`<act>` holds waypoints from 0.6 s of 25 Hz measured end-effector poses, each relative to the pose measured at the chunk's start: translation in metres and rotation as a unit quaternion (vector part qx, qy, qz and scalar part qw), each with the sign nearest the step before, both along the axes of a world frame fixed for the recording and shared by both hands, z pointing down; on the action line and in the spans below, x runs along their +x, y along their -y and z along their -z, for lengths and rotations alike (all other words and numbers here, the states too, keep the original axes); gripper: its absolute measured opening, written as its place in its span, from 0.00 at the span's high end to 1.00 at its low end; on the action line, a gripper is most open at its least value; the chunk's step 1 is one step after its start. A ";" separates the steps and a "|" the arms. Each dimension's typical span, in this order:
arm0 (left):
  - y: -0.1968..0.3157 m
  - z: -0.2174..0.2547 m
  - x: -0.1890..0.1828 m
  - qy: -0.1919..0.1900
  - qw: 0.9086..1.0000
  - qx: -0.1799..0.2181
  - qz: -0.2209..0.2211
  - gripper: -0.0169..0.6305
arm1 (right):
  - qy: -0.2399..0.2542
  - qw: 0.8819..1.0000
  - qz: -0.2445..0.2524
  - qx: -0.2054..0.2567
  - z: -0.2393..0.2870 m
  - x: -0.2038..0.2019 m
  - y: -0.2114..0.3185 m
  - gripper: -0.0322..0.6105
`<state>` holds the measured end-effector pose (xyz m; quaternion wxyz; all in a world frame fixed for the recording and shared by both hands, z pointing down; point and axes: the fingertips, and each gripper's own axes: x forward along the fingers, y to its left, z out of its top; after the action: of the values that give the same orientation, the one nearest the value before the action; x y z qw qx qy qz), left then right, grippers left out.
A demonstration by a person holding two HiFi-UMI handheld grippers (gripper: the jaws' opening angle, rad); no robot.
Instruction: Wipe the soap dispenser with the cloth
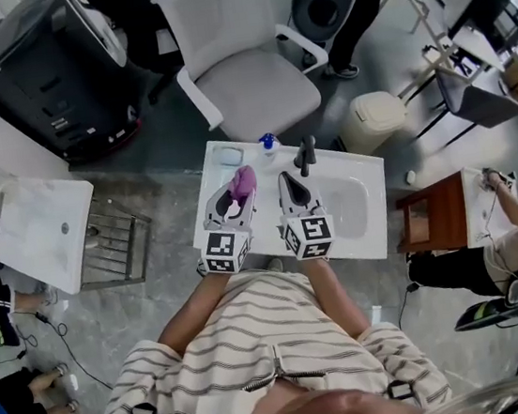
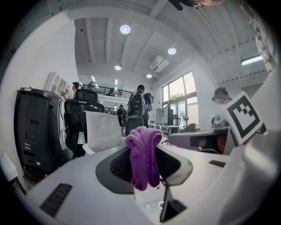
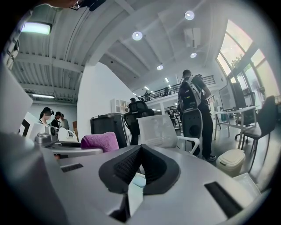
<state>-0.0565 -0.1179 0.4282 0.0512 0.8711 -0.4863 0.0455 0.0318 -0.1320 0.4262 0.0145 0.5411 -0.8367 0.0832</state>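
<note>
Head view: found soap dispenser standing at back edge of sink, beside faucet | saw jaws of left gripper pinched on purple cloth, jaws of right gripper fully closed, empty | judged best to steady dispenser with right, then wipe downward lightly.

Faucet, soap dispenser ahead, basin open

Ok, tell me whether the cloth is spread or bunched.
Bunched: the cloth is a folded wad clamped in the jaws of the left gripper, with its looped ends hanging down.
</note>
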 end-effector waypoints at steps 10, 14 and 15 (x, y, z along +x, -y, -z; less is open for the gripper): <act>0.002 0.004 0.014 -0.011 1.000 0.002 -0.018 0.77 | 0.004 1.000 -0.010 0.006 0.006 0.011 -0.002 0.94; 0.001 0.004 0.017 -0.013 1.000 0.002 -0.020 0.77 | 0.002 1.000 -0.008 0.005 0.006 0.012 -0.004 0.94; 0.001 0.003 0.017 -0.013 1.000 0.002 -0.020 0.77 | 0.002 1.000 -0.007 0.005 0.005 0.013 -0.003 0.94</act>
<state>-0.0395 -0.1187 0.4249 0.0550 0.8812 -0.4683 0.0344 0.0444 -0.1286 0.4210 0.0095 0.5472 -0.8331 0.0802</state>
